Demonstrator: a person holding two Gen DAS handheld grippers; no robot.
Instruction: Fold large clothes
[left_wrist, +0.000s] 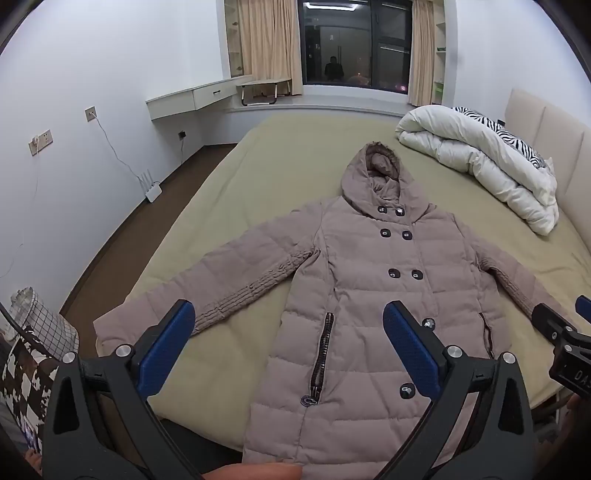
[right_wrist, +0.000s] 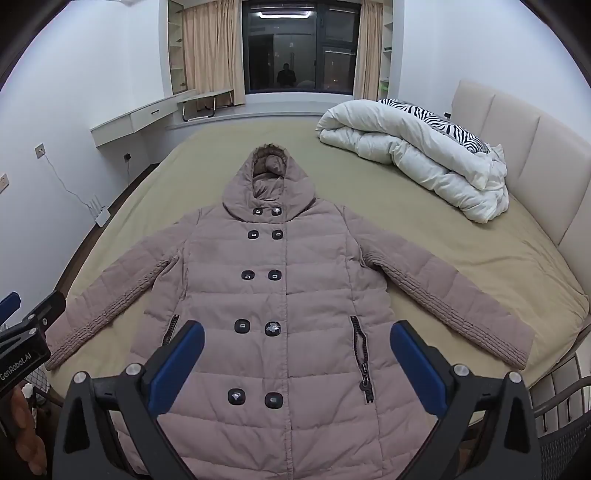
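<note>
Blue-padded fingers of the left gripper (left_wrist: 288, 332) stand spread wide, holding nothing, above the hem end of the quilted hooded coat (left_wrist: 369, 295). The right gripper (right_wrist: 297, 350) is likewise wide apart and empty over the coat's lower front, between the two zip pockets.

The coat lies face up and buttoned on the olive bed sheet (right_wrist: 461, 258), sleeves stretched out toward 9 and 3 o'clock, hood pointing to 12 o'clock.

At 8 o'clock in the left wrist view a checked laundry basket (left_wrist: 48, 325) stands on the floor beside the bed.

Farther off, toward 2 o'clock, a rolled white duvet (right_wrist: 413, 155) rests against a zebra-print pillow (right_wrist: 443, 125) by the padded headboard (right_wrist: 517, 147), apart from the coat. A white router (left_wrist: 151, 188) sits at the wall at 10 o'clock, and a dark window (right_wrist: 299, 48) with beige curtains closes the room at 12.
</note>
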